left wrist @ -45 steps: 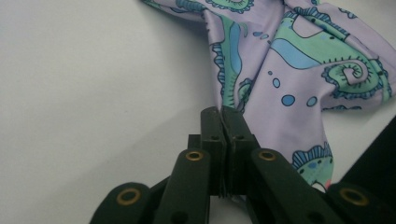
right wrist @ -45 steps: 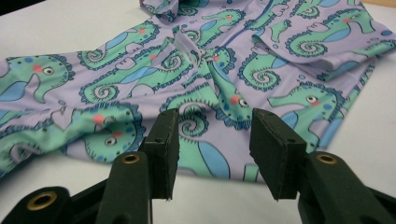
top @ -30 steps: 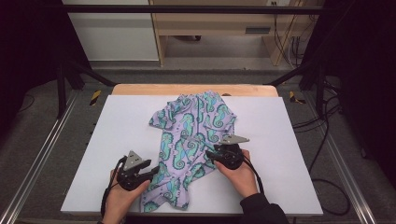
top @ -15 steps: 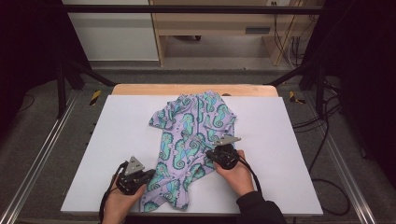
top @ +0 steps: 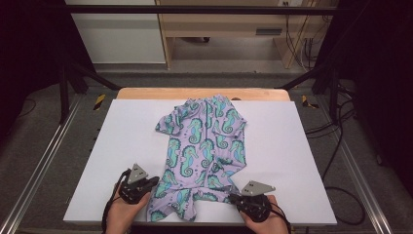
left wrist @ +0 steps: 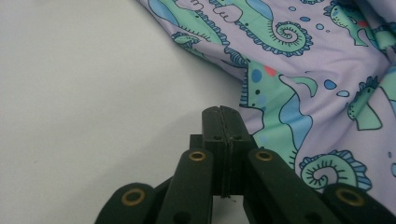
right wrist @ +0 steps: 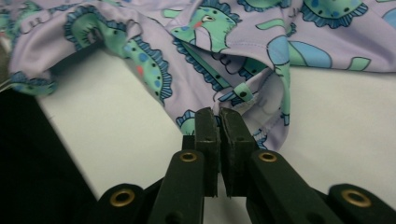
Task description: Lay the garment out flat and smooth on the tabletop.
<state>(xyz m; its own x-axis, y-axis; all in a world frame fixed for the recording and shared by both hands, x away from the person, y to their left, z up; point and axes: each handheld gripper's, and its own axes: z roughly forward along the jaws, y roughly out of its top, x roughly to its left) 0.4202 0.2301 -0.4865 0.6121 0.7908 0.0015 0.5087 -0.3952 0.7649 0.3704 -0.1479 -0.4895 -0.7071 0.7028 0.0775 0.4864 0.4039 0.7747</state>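
Observation:
A lilac garment (top: 204, 141) printed with green seahorses lies crumpled down the middle of the white table (top: 292, 146). My left gripper (top: 155, 181) sits at the garment's near left edge. In the left gripper view its jaws (left wrist: 224, 112) are pressed together on the hem of the cloth (left wrist: 303, 70). My right gripper (top: 233, 197) is at the near right corner of the garment. There its jaws (right wrist: 219, 112) pinch a fold of the hem (right wrist: 243, 93). They have just closed and eased apart a hair, with cloth still between them.
A wooden board (top: 204, 92) edges the table's far side. Metal rails run along the left (top: 39, 165) and right (top: 360, 170). Cables (top: 341, 126) lie on the floor at the right. The table's front edge (right wrist: 60, 140) is close to both hands.
The right gripper shut on the garment and moved toward the near right corner, dragging that part of the cloth out with it. The left jaws closed at the near left hem.

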